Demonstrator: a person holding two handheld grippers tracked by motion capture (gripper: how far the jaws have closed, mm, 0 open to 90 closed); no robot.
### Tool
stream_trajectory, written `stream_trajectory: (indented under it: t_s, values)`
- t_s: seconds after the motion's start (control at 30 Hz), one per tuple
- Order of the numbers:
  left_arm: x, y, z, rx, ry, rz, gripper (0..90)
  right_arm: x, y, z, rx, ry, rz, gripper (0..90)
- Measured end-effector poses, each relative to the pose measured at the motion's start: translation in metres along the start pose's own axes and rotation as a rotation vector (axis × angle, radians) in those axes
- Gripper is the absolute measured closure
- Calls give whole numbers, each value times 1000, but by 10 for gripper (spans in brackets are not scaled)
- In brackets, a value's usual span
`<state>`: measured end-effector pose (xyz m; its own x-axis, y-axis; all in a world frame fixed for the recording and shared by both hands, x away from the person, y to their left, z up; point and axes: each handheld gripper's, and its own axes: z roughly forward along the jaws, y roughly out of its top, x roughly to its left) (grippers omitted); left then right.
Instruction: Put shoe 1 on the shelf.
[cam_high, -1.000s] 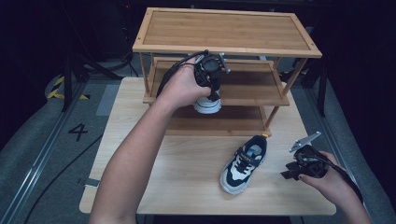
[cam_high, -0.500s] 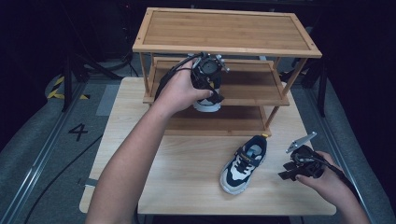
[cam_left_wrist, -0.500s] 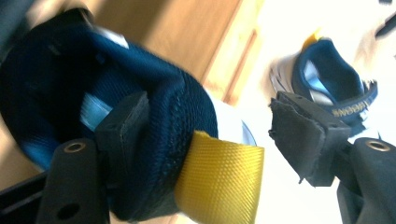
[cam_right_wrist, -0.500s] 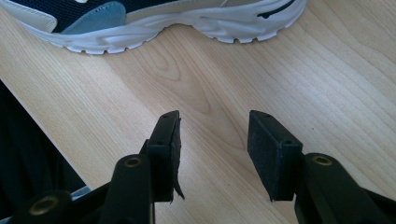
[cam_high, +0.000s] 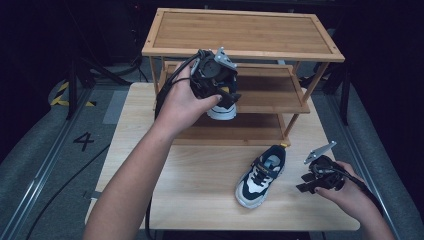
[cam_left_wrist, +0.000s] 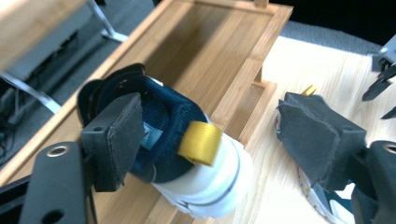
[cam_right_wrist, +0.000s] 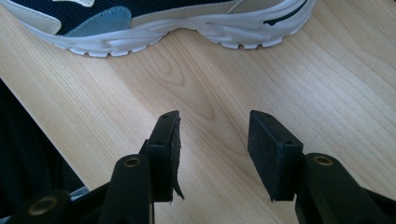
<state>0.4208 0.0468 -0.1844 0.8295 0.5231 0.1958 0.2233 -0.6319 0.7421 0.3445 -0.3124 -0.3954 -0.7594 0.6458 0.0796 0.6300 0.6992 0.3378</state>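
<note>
A navy and white shoe with a yellow heel loop sits on the middle shelf of the wooden rack. My left gripper hovers at its heel, its jaws having just been opening. In the left gripper view the shoe's heel lies between the spread pads, and the right pad stands well clear of it. The matching shoe lies on the table. My right gripper is open just to its right, low over the bare wood, with the shoe's sole ahead of its jaws.
The rack has three shelves and stands at the table's far side; its posts flank the lower openings. A black cable trails from the left gripper. Dark floor and rails surround the table.
The left gripper's jaws have spread apart and let go of the shoe on the shelf, and the hand has drawn back and up a little. The right hand has kept still.
</note>
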Motion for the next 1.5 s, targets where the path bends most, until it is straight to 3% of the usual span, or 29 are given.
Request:
stream_trajectory:
  t_s: [0.1,0.2,0.33,0.43,0.67,0.87,0.97,1.03,1.2,1.37,1.43,1.5]
  values:
    - [-8,-5,-13,-31,-15,-16,235,1,0,1,4,3,-2,549]
    - [-16,-14,-19,-5,-23,-48,269,2,1,1,4,2,-2,550]
    - [-22,-24,-16,13,-55,-111,450,2,1,2,7,5,-2,550]
    - [-24,-33,-10,19,-54,-154,592,2,1,3,7,5,-2,550]
    - [-16,-48,11,10,-102,-230,848,2,0,4,11,15,-2,549]
    - [-6,-49,26,25,-60,-262,895,1,-1,5,12,16,-2,550]
    - [-3,-47,32,50,16,-235,894,1,-2,5,15,11,0,550]
    - [-1,-45,34,41,-2,-247,895,0,-3,6,17,7,4,550]
    - [1,-41,41,59,42,-217,896,0,-4,5,16,7,7,549]
    - [8,-38,50,54,40,-233,892,1,-4,4,15,6,4,550]
    - [11,-36,54,62,56,-222,886,1,-4,4,14,4,3,550]
    - [12,-34,59,78,101,-202,868,1,-4,2,10,5,3,550]
